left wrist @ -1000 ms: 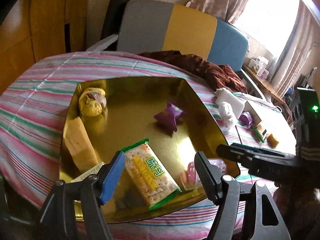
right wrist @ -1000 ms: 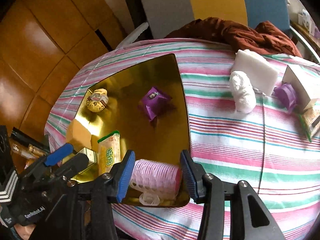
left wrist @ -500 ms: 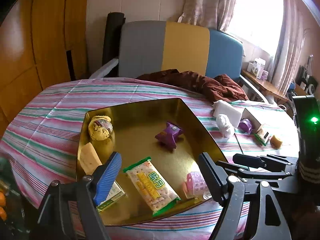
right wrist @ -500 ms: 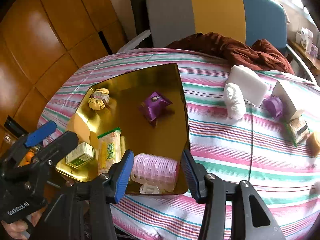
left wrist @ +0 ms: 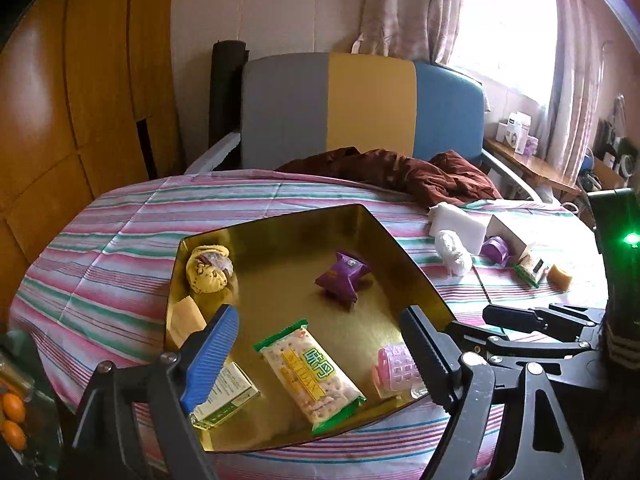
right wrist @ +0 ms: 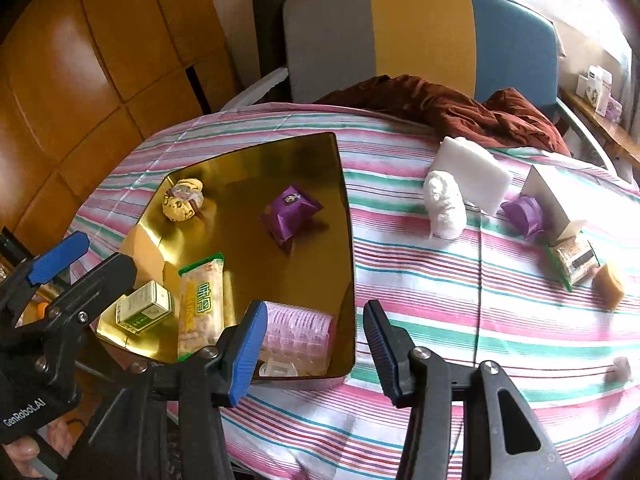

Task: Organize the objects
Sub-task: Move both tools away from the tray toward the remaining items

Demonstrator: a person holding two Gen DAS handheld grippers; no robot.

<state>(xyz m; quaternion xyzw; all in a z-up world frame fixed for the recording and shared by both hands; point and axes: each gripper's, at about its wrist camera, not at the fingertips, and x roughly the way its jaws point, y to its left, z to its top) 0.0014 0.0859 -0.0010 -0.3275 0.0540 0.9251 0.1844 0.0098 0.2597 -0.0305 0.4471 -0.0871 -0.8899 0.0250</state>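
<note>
A gold tray [left wrist: 280, 232] [right wrist: 256, 164] lies on the striped tablecloth. It holds a cookie [left wrist: 208, 270], a purple packet [left wrist: 342, 280] [right wrist: 290, 214], a cracker pack [left wrist: 310, 368] [right wrist: 200, 304], a green box [left wrist: 224, 400] [right wrist: 144, 306] and a pink hair roller [left wrist: 394, 368] [right wrist: 298, 334]. My left gripper [left wrist: 320, 356] is open and empty above the tray's near edge. My right gripper [right wrist: 314, 350] is open and empty, just behind the roller at the tray's near right corner.
On the cloth right of the tray lie a white sponge [right wrist: 472, 174], a white rolled cloth [right wrist: 444, 206], a purple cup [right wrist: 522, 212], a white box [right wrist: 554, 200], a small packet [right wrist: 574, 260] and a tan block [right wrist: 610, 290]. A brown garment [right wrist: 440, 110] and a chair [right wrist: 400, 36] stand behind.
Both grippers have drawn back and up from the tray. The right gripper has let go of the pink roller, which lies in the tray.
</note>
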